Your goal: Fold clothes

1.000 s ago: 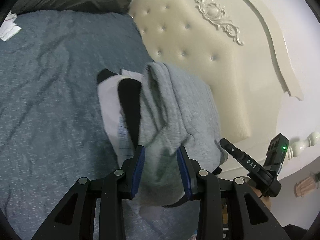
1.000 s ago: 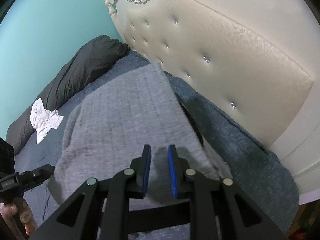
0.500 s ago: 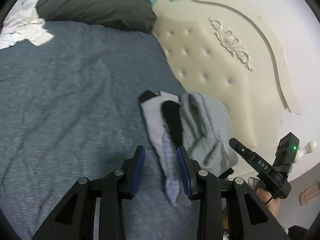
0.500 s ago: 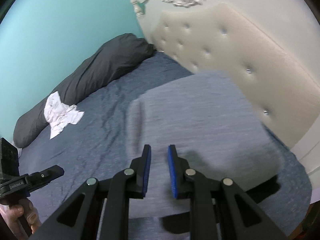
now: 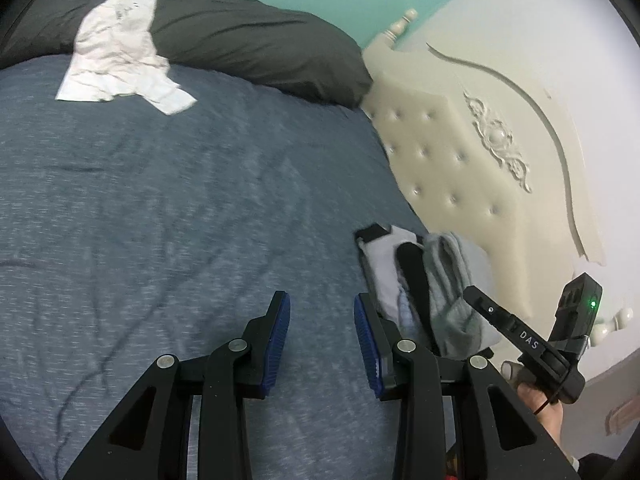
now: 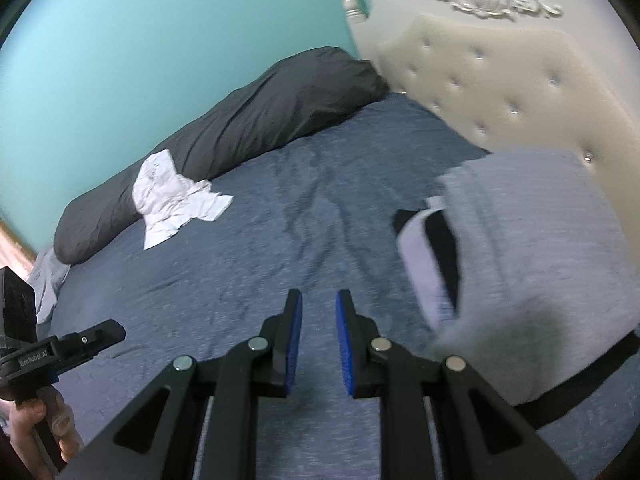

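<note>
My left gripper [image 5: 322,344] and right gripper [image 6: 318,342] both hover w/ jaws apart, nothing between them, over the blue bedspread [image 5: 180,220]. Folded grey garment [image 6: 536,260] lies on a small clothes stack by the headboard [image 6: 500,76]; crumpled white garment [image 5: 120,52] sits across the bed against the dark pillow [image 5: 248,40].

blurred folded pile beside the headboard, partly hidden

in the right wrist view the grey garment [image 6: 532,248] beside the headboard [image 6: 500,80] is smeared by motion blur, its right edge cut off by the frame. in the left wrist view the folded pile [image 5: 424,280] near that headboard is partly hidden behind a gripper finger; how many garments it holds cannot be told.
</note>
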Available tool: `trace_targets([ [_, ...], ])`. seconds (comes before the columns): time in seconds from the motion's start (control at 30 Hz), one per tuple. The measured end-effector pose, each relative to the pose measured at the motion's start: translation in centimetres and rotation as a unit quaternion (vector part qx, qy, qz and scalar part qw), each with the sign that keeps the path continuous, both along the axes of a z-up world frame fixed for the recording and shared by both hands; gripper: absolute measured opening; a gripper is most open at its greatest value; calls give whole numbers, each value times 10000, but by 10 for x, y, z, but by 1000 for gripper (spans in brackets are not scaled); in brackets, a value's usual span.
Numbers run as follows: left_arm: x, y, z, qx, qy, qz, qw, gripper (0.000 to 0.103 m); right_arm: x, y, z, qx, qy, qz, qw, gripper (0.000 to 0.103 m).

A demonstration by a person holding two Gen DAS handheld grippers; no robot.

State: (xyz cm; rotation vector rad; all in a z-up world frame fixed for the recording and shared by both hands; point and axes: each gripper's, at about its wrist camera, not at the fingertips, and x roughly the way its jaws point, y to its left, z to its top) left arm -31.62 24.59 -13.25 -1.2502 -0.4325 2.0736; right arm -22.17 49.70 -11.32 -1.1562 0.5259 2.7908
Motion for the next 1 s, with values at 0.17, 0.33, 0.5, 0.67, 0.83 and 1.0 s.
trace_targets([
  [0.17, -6, -31, 4, -6, 35, 162, 9999, 37, -11, -31, 2, 13, 21, 185, 9998, 17],
  [0.33, -9, -56, 5, -19, 73, 290, 9996, 37, -18, -55, 5, 16, 62, 312, 9995, 17],
  [0.5, -9, -78, 4, -32, 136, 392, 9991, 37, -21, -76, 3, 19, 78, 419, 9991, 17],
  [0.67, -3, -94, 2, -35, 217, 480, 9986, 37, -16, -93, 0, -6, 97, 462, 9989, 17],
  [0.83, 2, -110, 0, -4, 295, 541, 9981, 37, -9, -107, -3, 8, 112, 513, 9986, 17],
  [1.0, 8, -122, -5, 21, 368, 593, 9976, 37, -5, -121, -4, 30, 203, 588, 9981, 17],
])
